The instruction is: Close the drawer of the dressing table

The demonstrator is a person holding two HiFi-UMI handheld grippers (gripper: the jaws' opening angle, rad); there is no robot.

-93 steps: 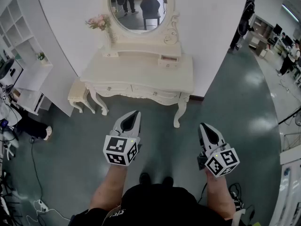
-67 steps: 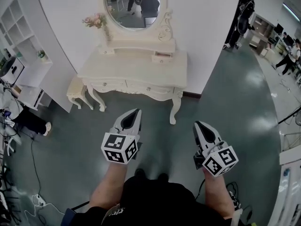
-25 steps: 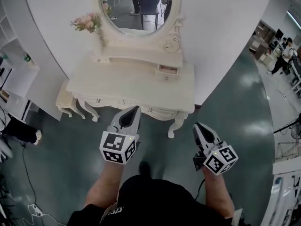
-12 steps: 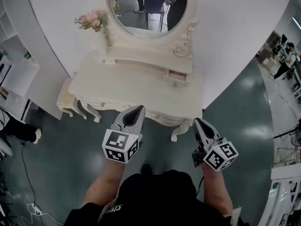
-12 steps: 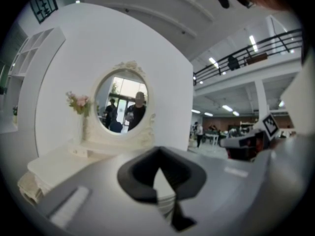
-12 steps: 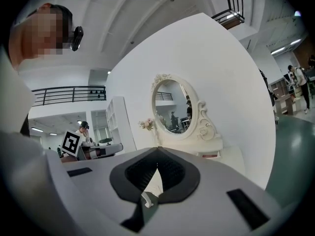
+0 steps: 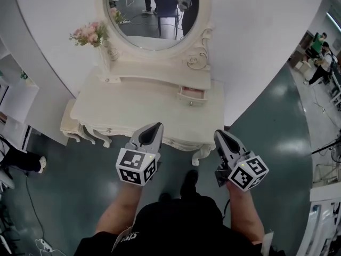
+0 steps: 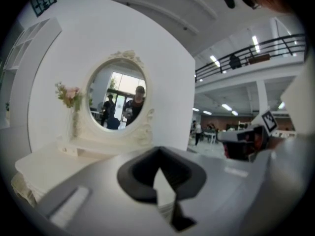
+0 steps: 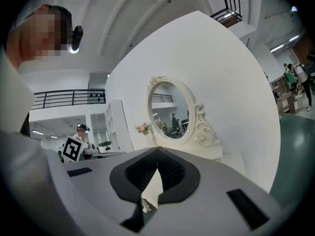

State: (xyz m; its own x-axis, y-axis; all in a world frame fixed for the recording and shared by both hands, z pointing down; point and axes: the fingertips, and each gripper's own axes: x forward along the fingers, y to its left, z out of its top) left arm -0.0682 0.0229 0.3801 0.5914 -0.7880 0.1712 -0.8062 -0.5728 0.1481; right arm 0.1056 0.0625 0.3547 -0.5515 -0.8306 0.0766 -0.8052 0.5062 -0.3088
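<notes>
At the left end of the cream carved wooden desk (image 7: 133, 103) stands a vase of pink flowers (image 7: 88, 33), well apart from the work. The left claw (image 7: 155, 126) hovers at the desk's front edge, jaws together and empty. Right of centre, the small pink-lined drawer (image 7: 192, 95), set in the raised shelf under the oval mirror (image 7: 152, 9), stands pulled out. The right claw (image 7: 218, 134), likewise closed on nothing, is the nearer one. Best set its closed tip squarely on the drawer front and push straight back, so the drawer does not skew or jam.
</notes>
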